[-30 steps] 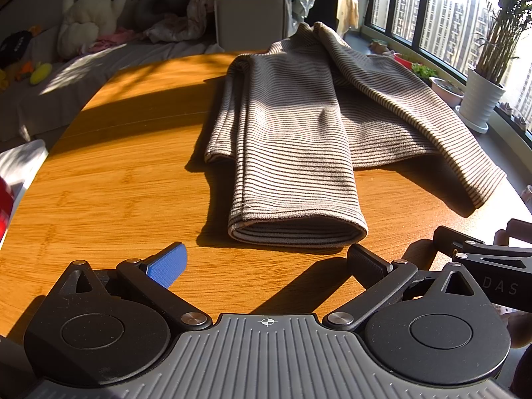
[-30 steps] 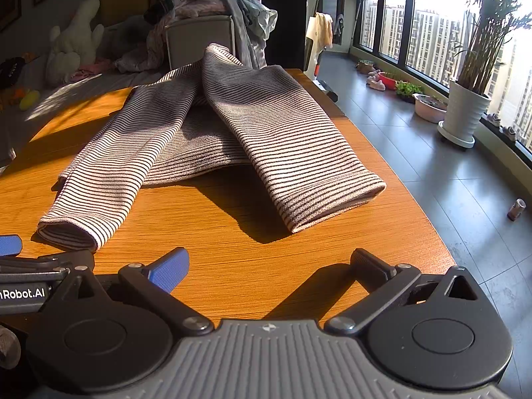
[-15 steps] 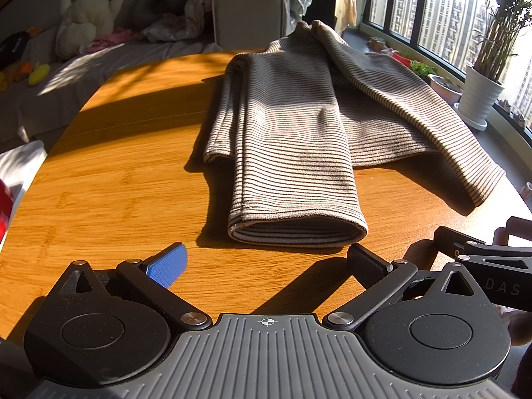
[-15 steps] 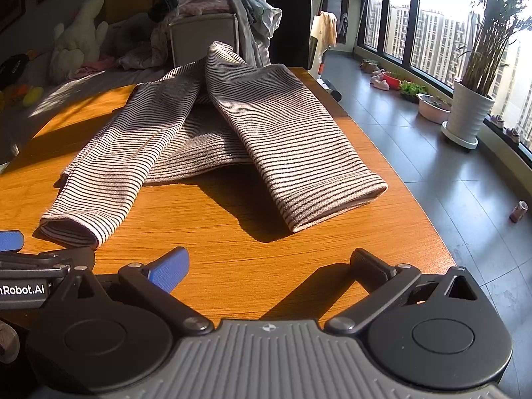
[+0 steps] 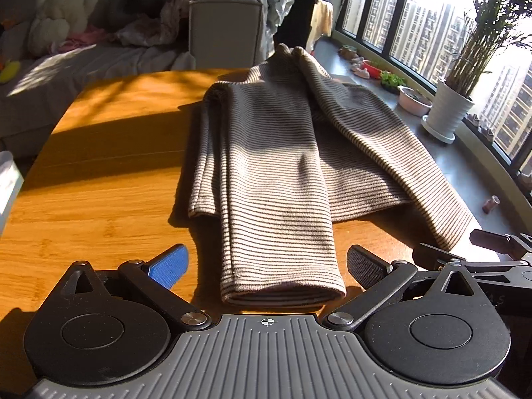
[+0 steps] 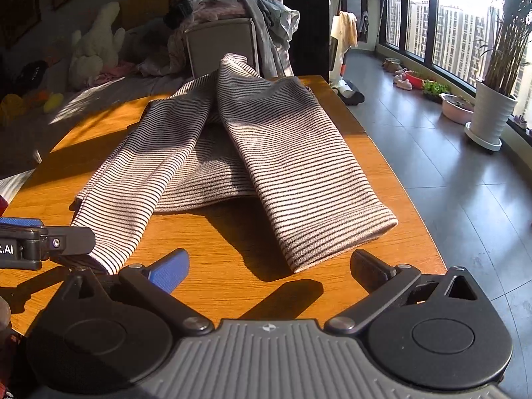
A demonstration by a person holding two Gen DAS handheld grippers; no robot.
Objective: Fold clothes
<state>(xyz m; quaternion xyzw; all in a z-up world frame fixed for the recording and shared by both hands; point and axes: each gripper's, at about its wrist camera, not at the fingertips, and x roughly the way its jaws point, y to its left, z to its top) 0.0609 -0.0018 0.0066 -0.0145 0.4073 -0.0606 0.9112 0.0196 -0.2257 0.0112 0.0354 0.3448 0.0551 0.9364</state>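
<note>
A brown-and-white striped sweater (image 5: 272, 173) lies flat, both sleeves stretched from twelve o'clock toward six, cuffs nearest.

Sunlit room: wooden table (image 5: 99, 173), dark tiled floor (image 6: 465, 199), tall windows (image 6: 459, 23) facing towers, white potted plant (image 6: 492, 113), cluttered sofa (image 5: 83, 63).

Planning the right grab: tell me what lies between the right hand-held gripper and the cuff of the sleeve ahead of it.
Only bare wooden table, crossed by the sleeve's shadow, lies between the open right hand-held gripper and the striped sleeve cuff; the right wrist view shows it.
</note>
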